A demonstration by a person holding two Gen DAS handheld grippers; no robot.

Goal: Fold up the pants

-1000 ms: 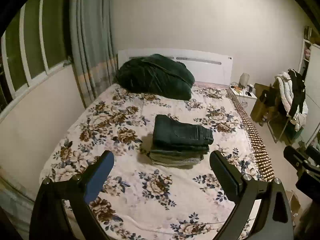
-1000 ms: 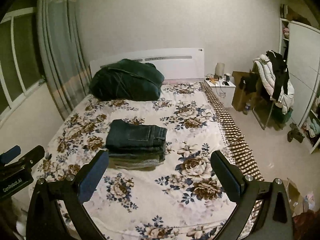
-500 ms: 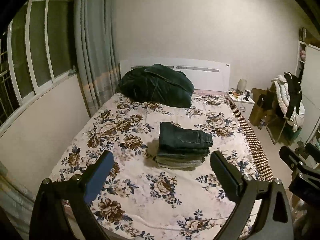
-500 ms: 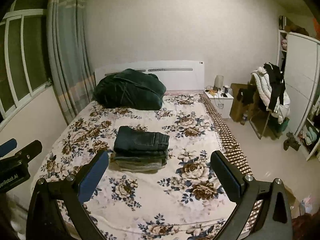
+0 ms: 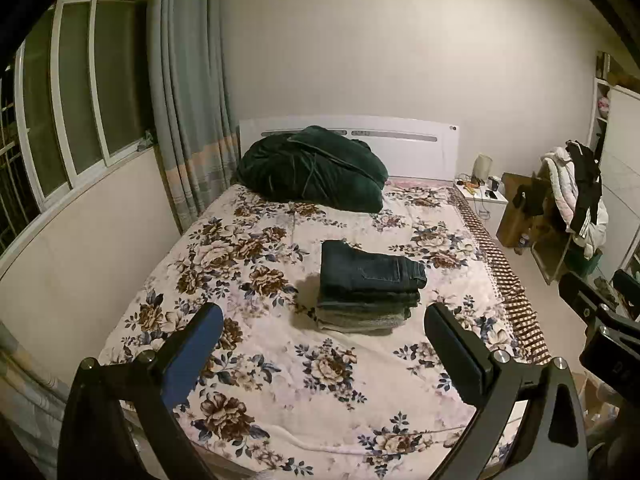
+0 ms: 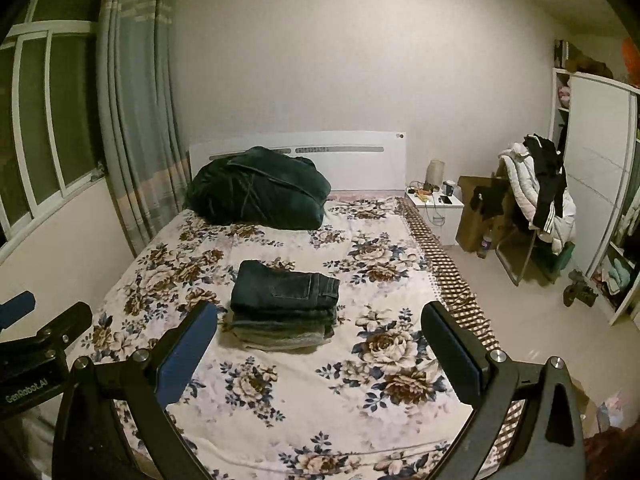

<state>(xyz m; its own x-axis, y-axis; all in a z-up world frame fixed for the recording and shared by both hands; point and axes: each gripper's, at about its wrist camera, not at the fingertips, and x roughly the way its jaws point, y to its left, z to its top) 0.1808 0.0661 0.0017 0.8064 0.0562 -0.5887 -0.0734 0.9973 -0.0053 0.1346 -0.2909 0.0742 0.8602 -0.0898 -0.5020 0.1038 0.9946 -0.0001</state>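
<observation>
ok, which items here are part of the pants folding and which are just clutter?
Job:
- stack of folded pants on the floral bedspread
- left gripper and right gripper, both open and empty

Lying about:
- dark green blanket by the headboard
- nightstand
- clothes draped on chair

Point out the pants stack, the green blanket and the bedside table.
pants stack (image 5: 370, 270), left wrist view, on the top folded pair
green blanket (image 6: 260, 196), right wrist view, on the middle of the bundle
bedside table (image 6: 440, 210), right wrist view, on its white front
</observation>
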